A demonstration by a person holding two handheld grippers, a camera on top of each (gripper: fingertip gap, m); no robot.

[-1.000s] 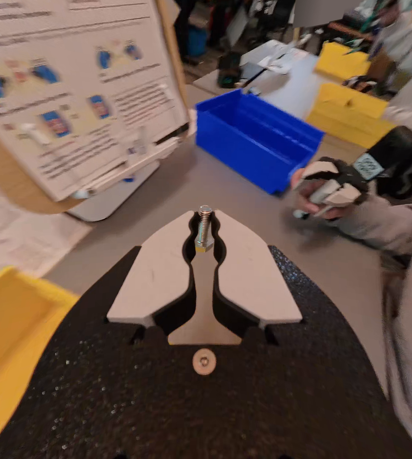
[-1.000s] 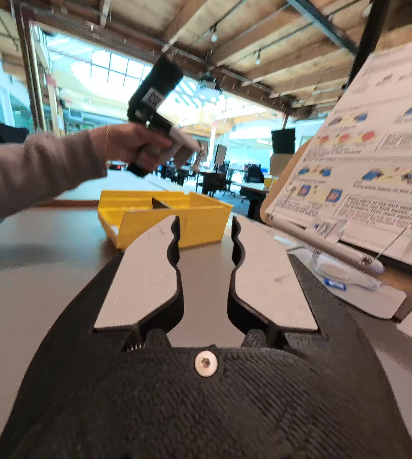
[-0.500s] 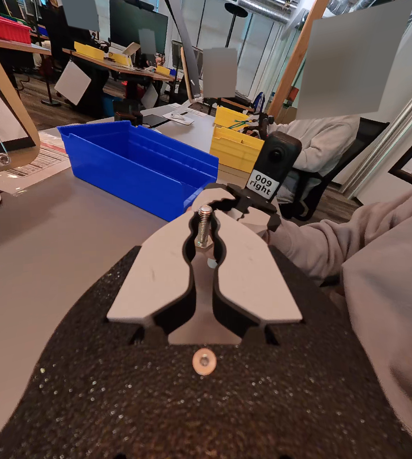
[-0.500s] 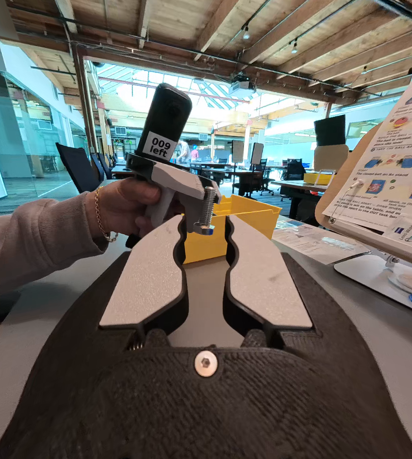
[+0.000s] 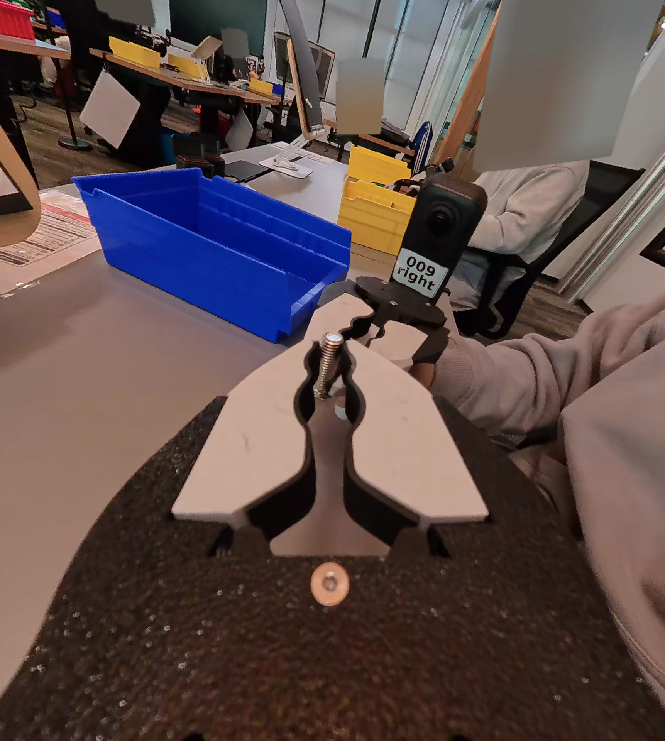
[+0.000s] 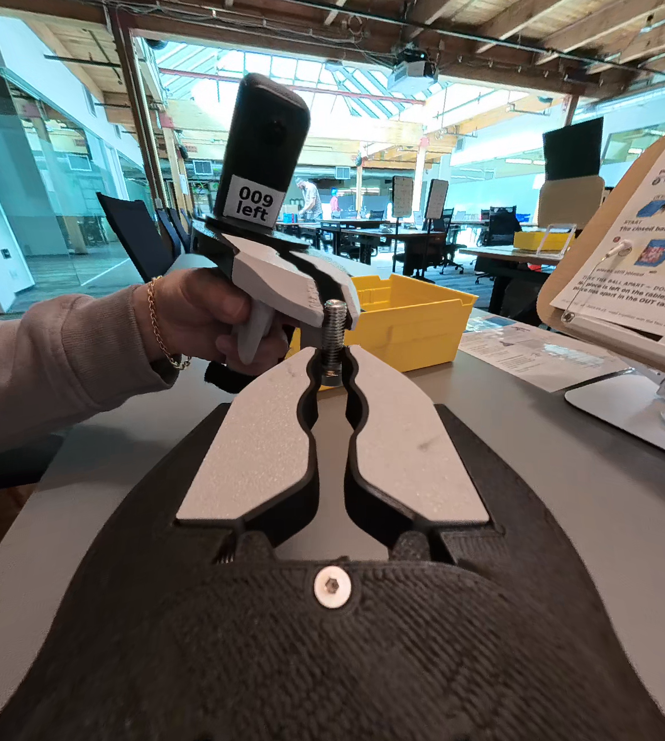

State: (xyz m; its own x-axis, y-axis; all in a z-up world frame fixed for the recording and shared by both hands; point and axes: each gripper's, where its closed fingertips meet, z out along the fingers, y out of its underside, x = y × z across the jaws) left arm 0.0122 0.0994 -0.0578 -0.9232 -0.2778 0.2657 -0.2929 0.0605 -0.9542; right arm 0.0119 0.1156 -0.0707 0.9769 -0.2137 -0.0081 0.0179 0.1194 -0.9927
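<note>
While both grippers' jaws clench one bolt (image 6: 334,345), a yellow bin (image 6: 411,320) stands just behind.

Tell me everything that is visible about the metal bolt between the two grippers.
The bolt is silvery steel, with a threaded shank and a hexagonal head at its lower end. It stands roughly upright above the grey table, touching no surface. The left gripper clamps its upper threads, with the flat tip just above the pads. The right gripper is closed around the lower shank, just above the head. A yellow bin stands behind it.
</note>
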